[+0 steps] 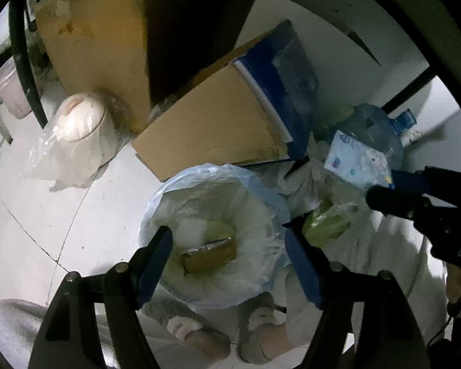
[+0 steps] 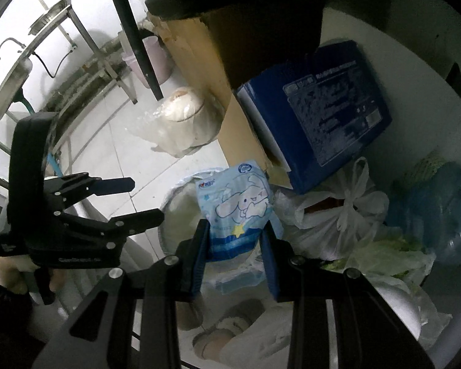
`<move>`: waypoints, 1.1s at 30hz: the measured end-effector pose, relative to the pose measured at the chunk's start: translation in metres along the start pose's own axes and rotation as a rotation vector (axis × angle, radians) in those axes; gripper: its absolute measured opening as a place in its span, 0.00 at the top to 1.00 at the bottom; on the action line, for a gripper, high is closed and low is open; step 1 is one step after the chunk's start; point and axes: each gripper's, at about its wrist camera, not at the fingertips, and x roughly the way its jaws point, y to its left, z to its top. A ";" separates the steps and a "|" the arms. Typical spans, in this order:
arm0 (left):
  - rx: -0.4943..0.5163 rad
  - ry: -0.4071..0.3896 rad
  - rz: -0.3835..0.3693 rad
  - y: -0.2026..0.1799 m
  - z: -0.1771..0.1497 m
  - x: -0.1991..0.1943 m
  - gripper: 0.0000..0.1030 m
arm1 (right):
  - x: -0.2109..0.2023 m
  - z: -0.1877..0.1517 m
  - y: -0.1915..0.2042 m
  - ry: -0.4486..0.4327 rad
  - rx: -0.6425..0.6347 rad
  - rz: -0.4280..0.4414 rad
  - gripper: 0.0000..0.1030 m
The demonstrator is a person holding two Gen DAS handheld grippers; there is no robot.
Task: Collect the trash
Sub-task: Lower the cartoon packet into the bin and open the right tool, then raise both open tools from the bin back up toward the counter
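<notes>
Right tool (image 2: 235, 246) is pinching a cartoon tissue pack (image 2: 236, 206) right above the lined trash bin (image 1: 213, 236); left tool (image 1: 227, 258) hangs spread wide over that bin.

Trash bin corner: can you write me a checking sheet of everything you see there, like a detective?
Surface: pale tiled floor, grout lines showing.
Job's things: lined trash bin, bag rim folded over the edge, a brown box lying inside; cartoon tissue pack held above the bin.
Clutter: cardboard boxes, blue box, tied white bag, bag of greens, blue water jug, wrapped white roll.
Grippers: left gripper open over the bin, nothing between its fingers; right gripper shut on the tissue pack.
Cables: nothing clearly seen.
Surroundings: metal stand, pink bucket, the person's slippers.
</notes>
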 end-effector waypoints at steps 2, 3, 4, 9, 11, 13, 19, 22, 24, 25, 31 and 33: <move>-0.017 -0.004 -0.001 0.007 -0.001 -0.001 0.27 | 0.008 0.003 0.002 0.012 -0.005 0.002 0.70; -0.028 -0.005 0.001 0.011 -0.001 -0.001 0.27 | 0.012 0.004 0.003 0.019 -0.007 0.003 0.70; -0.038 -0.006 0.003 0.015 -0.002 -0.002 0.27 | 0.015 0.006 0.004 0.024 -0.009 0.003 0.70; -0.082 -0.022 0.017 0.031 -0.003 -0.007 0.27 | 0.033 0.014 0.016 0.053 -0.037 0.016 0.70; -0.100 -0.030 0.026 0.037 -0.003 -0.010 0.27 | 0.037 0.016 0.022 0.061 -0.046 0.019 0.70; -0.111 -0.036 0.036 0.041 -0.003 -0.010 0.27 | 0.045 0.018 0.027 0.073 -0.057 0.021 0.70; -0.146 -0.038 0.050 0.055 -0.008 -0.012 0.27 | 0.064 0.024 0.034 0.107 -0.064 0.021 0.68; -0.161 -0.045 0.056 0.061 -0.009 -0.013 0.27 | 0.073 0.029 0.037 0.119 -0.055 0.024 0.65; -0.168 -0.049 0.058 0.064 -0.009 -0.015 0.27 | 0.076 0.031 0.039 0.123 -0.053 0.020 0.55; -0.170 -0.051 0.057 0.064 -0.009 -0.015 0.27 | 0.077 0.032 0.040 0.125 -0.054 0.023 0.54; -0.164 -0.070 0.053 0.063 -0.008 -0.020 0.27 | 0.073 0.034 0.040 0.111 -0.045 0.021 0.54; -0.159 -0.073 0.055 0.063 -0.008 -0.021 0.27 | 0.069 0.034 0.040 0.103 -0.045 0.018 0.54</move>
